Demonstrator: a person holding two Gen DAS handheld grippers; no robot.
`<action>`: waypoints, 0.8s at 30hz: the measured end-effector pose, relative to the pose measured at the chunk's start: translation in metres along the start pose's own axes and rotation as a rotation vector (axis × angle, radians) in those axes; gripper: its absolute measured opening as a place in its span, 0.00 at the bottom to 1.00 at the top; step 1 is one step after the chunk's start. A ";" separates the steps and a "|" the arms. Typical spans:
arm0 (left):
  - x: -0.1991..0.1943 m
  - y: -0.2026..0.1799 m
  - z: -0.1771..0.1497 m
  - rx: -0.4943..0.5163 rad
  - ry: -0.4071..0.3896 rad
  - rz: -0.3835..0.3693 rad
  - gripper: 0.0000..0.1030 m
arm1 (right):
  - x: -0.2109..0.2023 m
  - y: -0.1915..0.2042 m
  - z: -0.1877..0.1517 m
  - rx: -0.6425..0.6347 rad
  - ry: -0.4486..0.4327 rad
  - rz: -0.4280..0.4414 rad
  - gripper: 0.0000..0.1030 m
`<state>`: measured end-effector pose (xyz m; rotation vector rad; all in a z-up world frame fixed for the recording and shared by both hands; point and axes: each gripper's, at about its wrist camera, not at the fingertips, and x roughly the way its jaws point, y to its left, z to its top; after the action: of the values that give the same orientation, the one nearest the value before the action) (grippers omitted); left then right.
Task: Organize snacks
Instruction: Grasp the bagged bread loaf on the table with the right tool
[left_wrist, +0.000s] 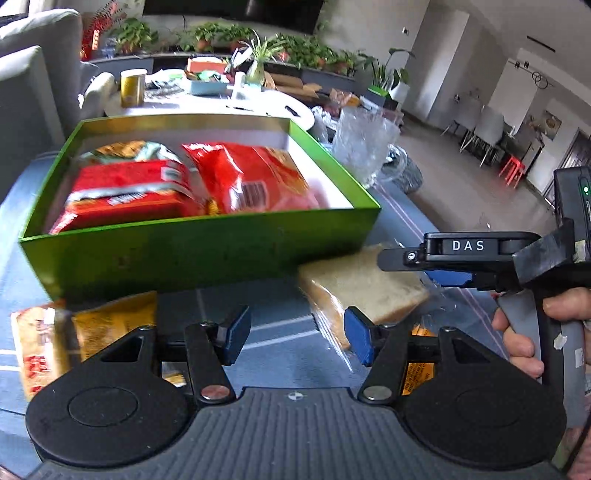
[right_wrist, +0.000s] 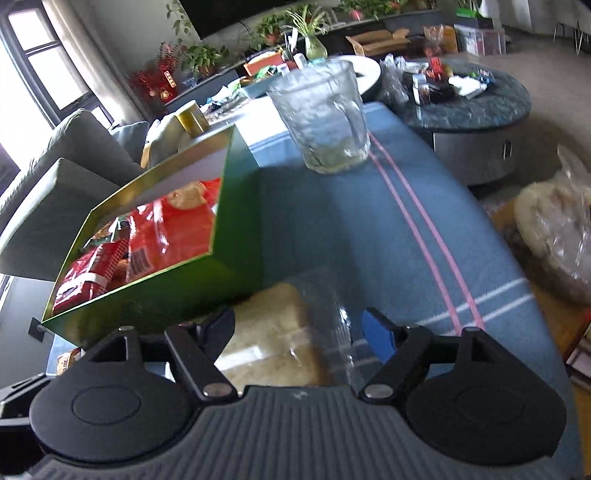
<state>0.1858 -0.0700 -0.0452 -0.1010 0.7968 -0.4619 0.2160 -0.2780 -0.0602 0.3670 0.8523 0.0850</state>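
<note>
Left to right, left wrist view: yellow packet (left_wrist: 110, 325) on the blue counter (left_wrist: 280, 332), against the green box (left_wrist: 199, 251). Box holds red packets (left_wrist: 236, 177). Left claw (left_wrist: 293, 338) apart, nothing between its pads. Bagged bread (left_wrist: 365, 284) lies at the box's right front corner. Right claw (right_wrist: 303, 332) apart, straddling the bread, pads not pressing. Glass mug (right_wrist: 325, 118) stands beyond.

Right gripper (right_wrist: 299, 332) gapes over wrapped bread (right_wrist: 273, 332) beside the green snack box (right_wrist: 236, 236), glass mug (right_wrist: 321, 118) beyond
</note>
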 end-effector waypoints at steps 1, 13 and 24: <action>0.003 -0.001 0.000 -0.002 0.007 -0.004 0.52 | 0.000 -0.002 -0.001 0.006 0.011 0.011 0.55; 0.012 0.006 -0.003 -0.045 0.032 0.022 0.59 | 0.005 0.018 -0.016 -0.095 0.022 0.095 0.56; 0.013 0.019 -0.010 -0.125 0.043 0.000 0.66 | 0.006 0.037 -0.027 -0.183 0.036 0.126 0.55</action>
<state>0.1934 -0.0582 -0.0659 -0.2081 0.8679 -0.4149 0.2024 -0.2348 -0.0674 0.2480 0.8494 0.2855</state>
